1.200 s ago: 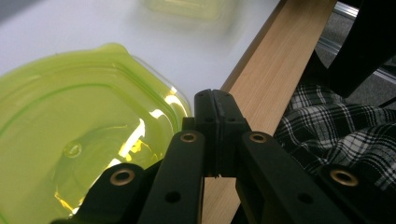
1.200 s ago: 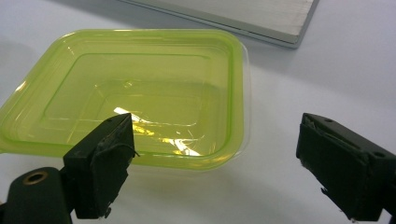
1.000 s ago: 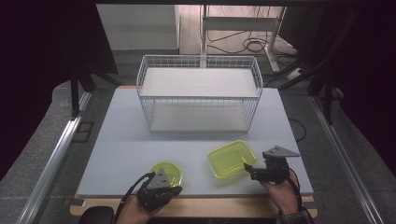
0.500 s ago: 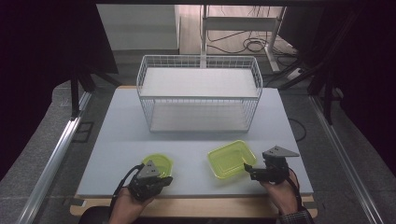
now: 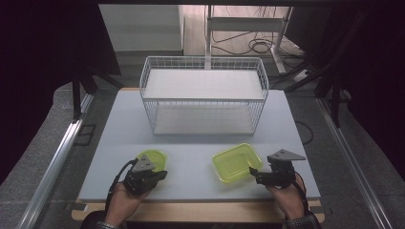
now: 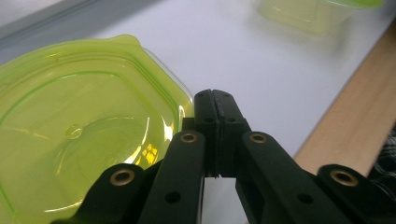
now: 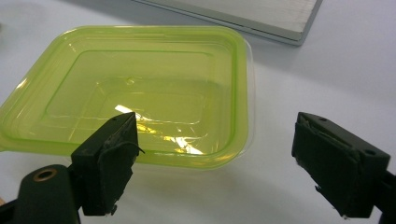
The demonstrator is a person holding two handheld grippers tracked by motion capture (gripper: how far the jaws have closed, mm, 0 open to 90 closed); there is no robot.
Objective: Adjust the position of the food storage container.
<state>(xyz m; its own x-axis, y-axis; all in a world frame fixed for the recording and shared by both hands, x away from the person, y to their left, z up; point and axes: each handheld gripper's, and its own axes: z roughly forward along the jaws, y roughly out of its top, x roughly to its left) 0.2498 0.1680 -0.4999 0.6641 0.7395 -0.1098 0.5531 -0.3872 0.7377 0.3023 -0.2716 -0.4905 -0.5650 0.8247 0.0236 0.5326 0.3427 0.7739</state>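
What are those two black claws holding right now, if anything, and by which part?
Nothing. The left gripper is shut with empty jaws beside the octagonal translucent green plastic lid. The right gripper is open, just short of the rectangular translucent green plastic container.

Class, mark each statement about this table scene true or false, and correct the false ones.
1. The right hand-held gripper is open. True.
2. The left hand-held gripper is open. False: its jaws are pressed together.
3. The rectangular green container sits inside the wire basket. False: it lies on the table, in front of the basket.
4. The round green container lies by the left hand-held gripper. True.
5. The rectangular green container is filled with food. False: it is empty.
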